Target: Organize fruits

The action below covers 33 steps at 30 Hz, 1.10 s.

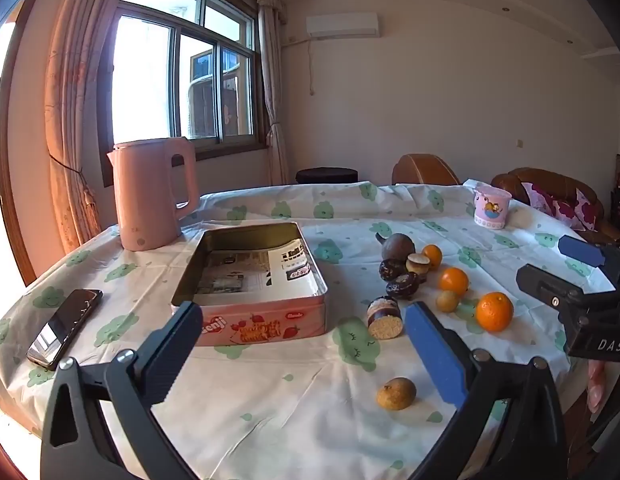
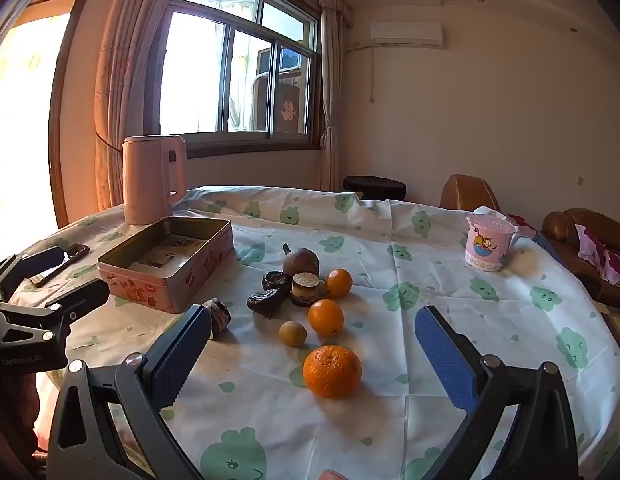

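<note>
Sunlit from the window, a round table under a white cloth [image 2: 389, 380] with green cloud prints carries everything, and the pink tin [image 2: 170, 264] serves as the landmark. Both pairs of tongs hang over the near edge, empty and spread wide: the right gripper [image 2: 313, 344] and the left gripper [image 1: 302, 344]. Nearest the right gripper, almost dead ahead between its fingers, lies the big orange [image 2: 332, 371], well to the right of the tin and nearer than it; being round, it has no long axis to line up, so I judge any approach angle works. The left gripper has the small yellowish fruit [image 1: 395, 393] close before its right finger, nearer than the tin and right of it. Farther on, a smaller brown-yellow fruit [image 2: 292, 333] and a second orange [image 2: 325, 317] sit right of the tin, then dark cake-like rolls [image 2: 270, 300] and a third orange [image 2: 338, 282]. The tin stands open, its long axis running away toward the pink kettle [image 2: 154, 180].
</note>
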Tool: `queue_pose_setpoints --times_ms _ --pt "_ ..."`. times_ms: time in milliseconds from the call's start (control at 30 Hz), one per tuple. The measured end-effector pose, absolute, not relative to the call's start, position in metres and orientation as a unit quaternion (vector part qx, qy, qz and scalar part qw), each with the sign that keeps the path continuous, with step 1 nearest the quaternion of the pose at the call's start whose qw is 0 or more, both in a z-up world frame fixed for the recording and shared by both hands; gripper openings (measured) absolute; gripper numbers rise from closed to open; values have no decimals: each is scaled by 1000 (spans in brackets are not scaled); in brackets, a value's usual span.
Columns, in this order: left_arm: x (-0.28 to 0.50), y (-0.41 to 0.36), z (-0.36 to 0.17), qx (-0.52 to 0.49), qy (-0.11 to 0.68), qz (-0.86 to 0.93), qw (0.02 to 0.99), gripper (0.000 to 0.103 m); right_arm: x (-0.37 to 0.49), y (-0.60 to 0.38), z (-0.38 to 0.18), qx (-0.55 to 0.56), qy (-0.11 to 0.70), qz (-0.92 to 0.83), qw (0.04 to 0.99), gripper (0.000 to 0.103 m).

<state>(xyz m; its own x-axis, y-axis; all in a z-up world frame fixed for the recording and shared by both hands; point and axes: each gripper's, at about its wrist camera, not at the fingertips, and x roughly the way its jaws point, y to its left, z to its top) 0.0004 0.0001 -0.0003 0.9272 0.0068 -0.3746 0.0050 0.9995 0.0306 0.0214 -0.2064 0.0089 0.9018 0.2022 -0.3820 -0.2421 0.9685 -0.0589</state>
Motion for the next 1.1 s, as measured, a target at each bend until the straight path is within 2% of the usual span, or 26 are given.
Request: queue_pose_setpoints --times_ms 1100 --pt "5 6 -7 2 208 9 978 103 21 -201 1 -51 199 120 971 102"
